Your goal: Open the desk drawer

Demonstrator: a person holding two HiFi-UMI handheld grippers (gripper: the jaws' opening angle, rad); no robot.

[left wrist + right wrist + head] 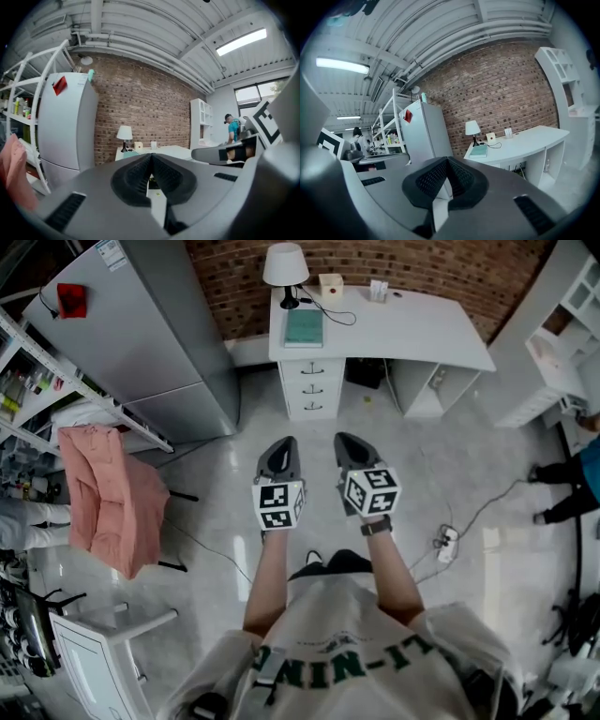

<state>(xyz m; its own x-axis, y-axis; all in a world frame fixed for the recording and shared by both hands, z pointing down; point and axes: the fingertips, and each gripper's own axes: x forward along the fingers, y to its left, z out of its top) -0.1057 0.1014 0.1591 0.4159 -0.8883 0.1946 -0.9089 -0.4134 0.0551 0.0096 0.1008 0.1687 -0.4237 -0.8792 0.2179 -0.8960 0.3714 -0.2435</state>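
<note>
The white desk [412, 320] stands against the brick wall at the top of the head view. Its stack of three drawers [310, 388] sits under the left end, all closed. Both grippers hang in mid-air over the floor, well short of the desk and pointing toward it. My left gripper [285, 446] is shut with nothing in it; its pads [140, 173] meet at the tip. My right gripper [348, 442] is beside it, also shut and empty, its pads [436, 180] touching. The desk [520, 143] shows far off in the right gripper view and smaller [164, 151] in the left one.
On the desk are a lamp [285, 268], a teal book [304, 327] and a small box [330, 285]. A grey fridge [159, 334] stands left of the desk. A pink cloth [108, 507] hangs on a chair at left. A power strip [447, 542] lies on the floor; a person [572, 484] is at right.
</note>
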